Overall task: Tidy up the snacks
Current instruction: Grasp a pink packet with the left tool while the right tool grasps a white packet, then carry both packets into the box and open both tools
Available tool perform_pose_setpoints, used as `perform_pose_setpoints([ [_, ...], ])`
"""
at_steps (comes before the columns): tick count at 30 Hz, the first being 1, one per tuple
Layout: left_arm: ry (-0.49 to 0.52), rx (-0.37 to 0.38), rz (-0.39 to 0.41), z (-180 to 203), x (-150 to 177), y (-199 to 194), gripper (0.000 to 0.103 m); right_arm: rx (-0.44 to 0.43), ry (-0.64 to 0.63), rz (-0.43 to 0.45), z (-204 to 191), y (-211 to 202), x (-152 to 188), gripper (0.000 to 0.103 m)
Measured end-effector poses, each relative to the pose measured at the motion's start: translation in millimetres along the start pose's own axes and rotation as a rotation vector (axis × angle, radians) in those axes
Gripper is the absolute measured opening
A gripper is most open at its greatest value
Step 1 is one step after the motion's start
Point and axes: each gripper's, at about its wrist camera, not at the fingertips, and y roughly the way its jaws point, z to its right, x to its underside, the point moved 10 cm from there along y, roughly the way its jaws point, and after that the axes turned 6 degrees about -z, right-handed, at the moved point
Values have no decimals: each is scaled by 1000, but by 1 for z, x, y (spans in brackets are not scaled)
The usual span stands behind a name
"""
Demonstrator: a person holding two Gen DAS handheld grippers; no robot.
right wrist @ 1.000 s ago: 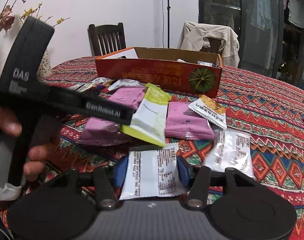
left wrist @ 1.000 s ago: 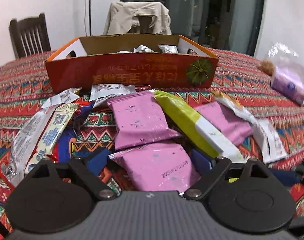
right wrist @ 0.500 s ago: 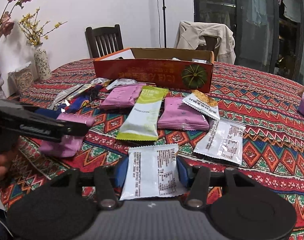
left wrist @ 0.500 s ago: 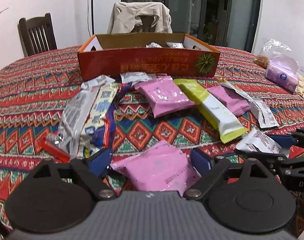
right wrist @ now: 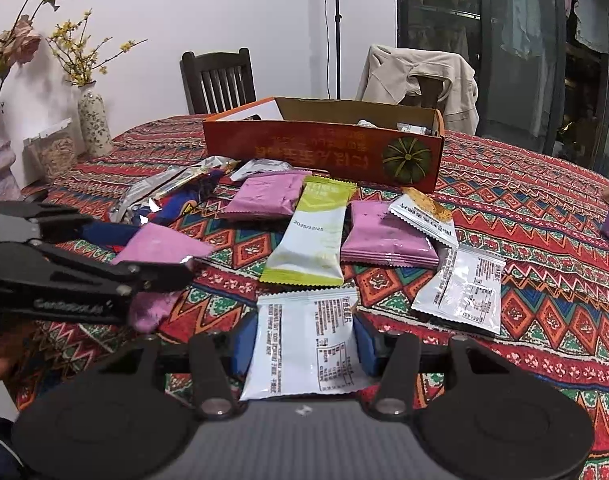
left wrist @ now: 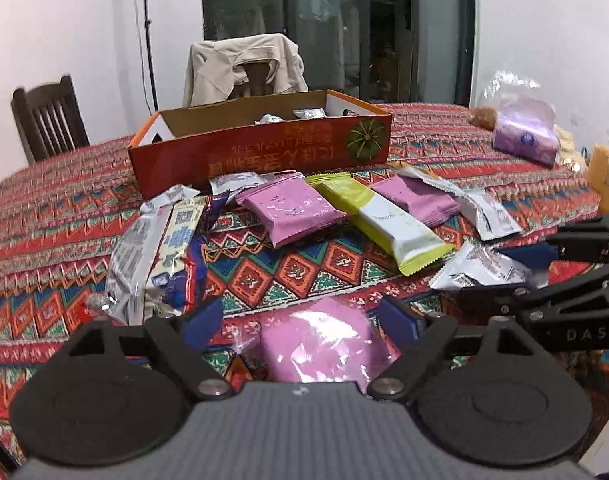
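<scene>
The left tongs (left wrist: 300,322) were closing, pads not yet pressing the pink packet (left wrist: 324,348) between them; its near end was hidden behind the tong body. The right tongs (right wrist: 302,338) pinched a white packet (right wrist: 304,340), its lower edge cut off by the housing. The remaining snacks lay on the bench (left wrist: 44,240) in front of the orange box (left wrist: 260,152), whose contents were mostly hidden by its wall. A blue wrapper (right wrist: 176,204) was hard to make out. Compared with a second ago, the left tongs had drawn back from the pile with the pink packet; the right tongs had stayed put.
</scene>
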Motion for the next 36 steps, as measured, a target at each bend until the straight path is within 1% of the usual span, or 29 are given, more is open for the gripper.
perform_pose_setpoints([
  [2, -30, 22, -35, 1, 3, 6, 87, 1, 4, 1, 0, 1, -1, 50],
  [4, -42, 16, -58, 1, 7, 12, 86, 2, 6, -4, 0, 4, -1, 50],
  [6, -39, 20, -51, 2, 8, 12, 79, 3, 2, -7, -1, 5, -1, 50],
  [7, -32, 29, -44, 4, 8, 11, 70, -1, 2, -8, -2, 6, -2, 50],
  [8, -23, 34, -35, 5, 7, 9, 63, -5, 4, -7, -2, 6, -2, 50],
  [11, 30, 11, -25, 8, 5, 5, 62, -8, 16, 1, 0, 6, -5, 49],
  [12, 33, 14, -22, 8, 4, 4, 62, -8, 21, 3, 1, 6, -6, 49],
  [16, -6, 60, -7, 1, -6, -1, 62, -18, 39, 20, 5, 5, -15, 48],
  [18, -46, 87, 13, -10, -19, -5, 62, -40, 55, 29, 7, 5, -22, 48],
  [21, -83, 116, 60, -32, -50, -5, 62, -77, 81, 51, 11, 6, -39, 48],
  [24, -102, 105, 106, -59, -90, 3, 63, -111, 88, 92, 16, 10, -68, 48],
  [27, -92, 101, 145, -85, -137, 18, 63, -110, 49, 136, 24, 20, -108, 48],
  [29, -102, 90, 144, -102, -167, 37, 63, -121, 38, 156, 31, 31, -139, 48],
  [32, -111, 85, 122, -123, -205, 69, 63, -138, 31, 167, 39, 53, -183, 48],
  [36, -78, 59, 88, -139, -233, 113, 63, -152, 53, 157, 46, 91, -224, 48],
])
